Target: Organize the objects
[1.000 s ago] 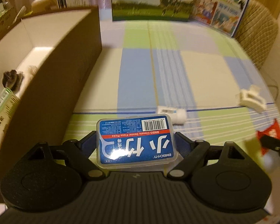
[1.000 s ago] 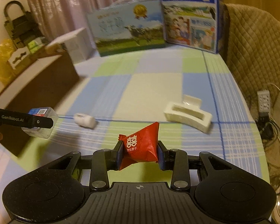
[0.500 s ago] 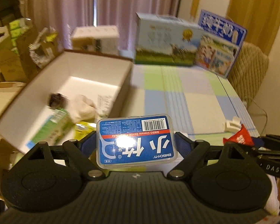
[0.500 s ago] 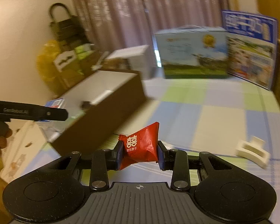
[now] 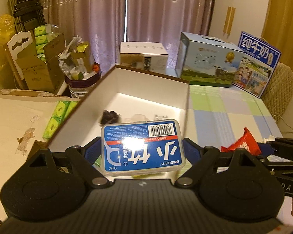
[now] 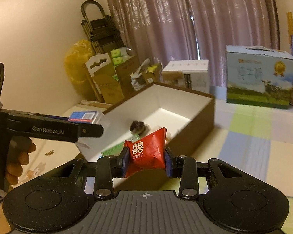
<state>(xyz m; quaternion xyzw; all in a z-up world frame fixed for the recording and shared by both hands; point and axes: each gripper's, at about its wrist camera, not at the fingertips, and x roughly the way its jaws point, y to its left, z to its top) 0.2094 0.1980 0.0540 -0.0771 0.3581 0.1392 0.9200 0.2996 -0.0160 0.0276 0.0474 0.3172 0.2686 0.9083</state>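
Observation:
My left gripper (image 5: 142,150) is shut on a clear floss-pick box with a blue label (image 5: 142,146), held above the near end of the brown storage box (image 5: 146,89) with its white inside. In the right wrist view that same floss-pick box (image 6: 86,118) shows past the left gripper's black finger (image 6: 54,129). My right gripper (image 6: 145,160) is shut on a red candy packet (image 6: 146,154), near the storage box's (image 6: 205,115) front corner. The red packet (image 5: 242,143) also appears at the right of the left wrist view. A dark hair tie (image 5: 110,117) lies inside the box.
Two blue milk cartons (image 5: 211,60) (image 5: 257,62) and a white box (image 5: 144,56) stand at the table's far edge. A checked tablecloth (image 5: 224,109) covers the table. Green packs (image 5: 56,117), cardboard boxes (image 5: 39,68) and a folding ladder (image 6: 101,29) crowd the left side. A quilted chair (image 5: 281,89) stands right.
Both grippers have risen and swung left from over the tablecloth to the storage box, each still holding its item. The white hair clip and small white bottle have left view.

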